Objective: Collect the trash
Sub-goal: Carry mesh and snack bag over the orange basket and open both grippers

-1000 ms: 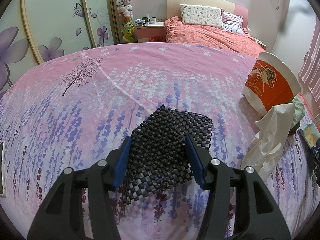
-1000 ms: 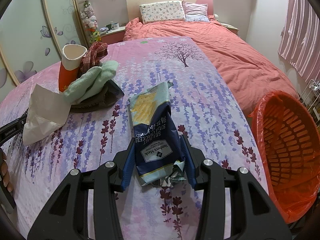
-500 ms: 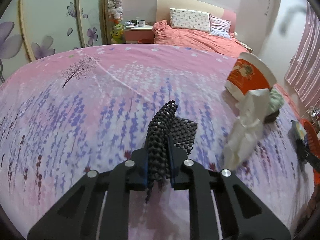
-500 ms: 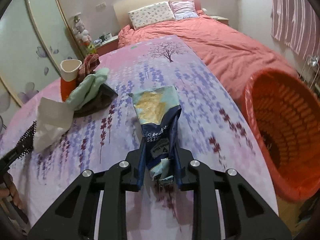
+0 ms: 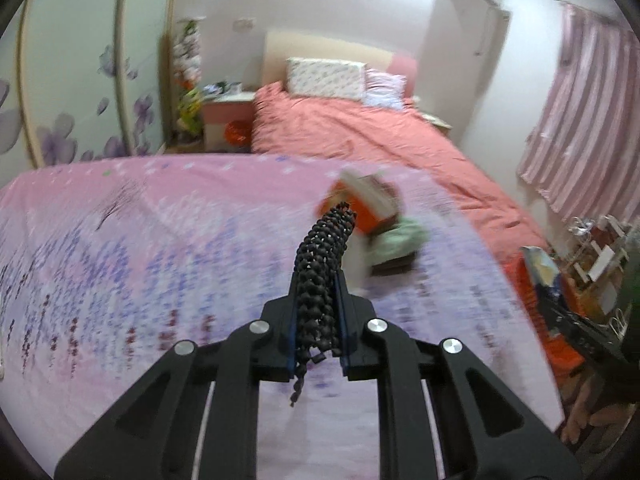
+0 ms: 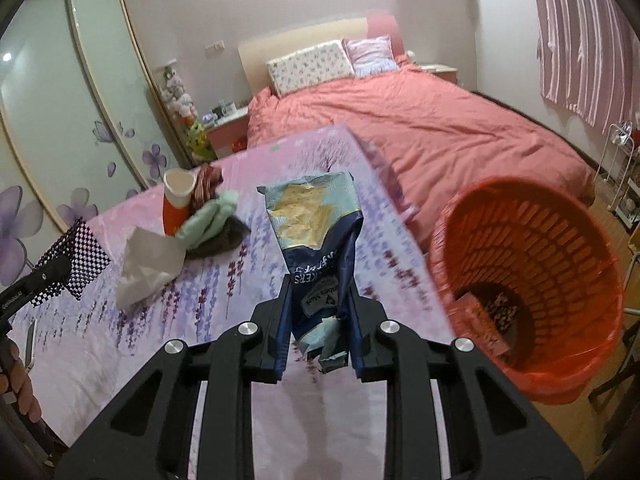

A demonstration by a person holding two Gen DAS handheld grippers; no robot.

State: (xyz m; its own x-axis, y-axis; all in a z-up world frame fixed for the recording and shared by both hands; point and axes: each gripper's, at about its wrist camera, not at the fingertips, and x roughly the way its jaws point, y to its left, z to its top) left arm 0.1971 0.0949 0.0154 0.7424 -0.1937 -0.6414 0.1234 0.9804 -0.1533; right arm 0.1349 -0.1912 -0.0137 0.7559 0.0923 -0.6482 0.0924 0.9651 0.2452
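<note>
My left gripper (image 5: pixel 318 320) is shut on a black mesh mat (image 5: pixel 322 268) and holds it lifted above the purple flowered cloth (image 5: pixel 120 280); it also shows at the left of the right wrist view (image 6: pixel 74 258). My right gripper (image 6: pixel 320 324) is shut on a blue cracker bag (image 6: pixel 316 236), raised above the cloth. An orange trash basket (image 6: pixel 532 280) stands tilted to the right of the bag, with some trash inside.
An orange paper cup (image 6: pixel 176 204), green and dark cloths (image 6: pixel 208 220) and a white crumpled tissue (image 6: pixel 148 264) lie on the cloth. A bed with a salmon cover (image 6: pixel 420 120) stands behind. A wardrobe with flower doors (image 6: pixel 60 120) is at the left.
Both grippers closed on their items and lifted them off the cloth. The right gripper moved toward the orange basket; the left view swung to the right.
</note>
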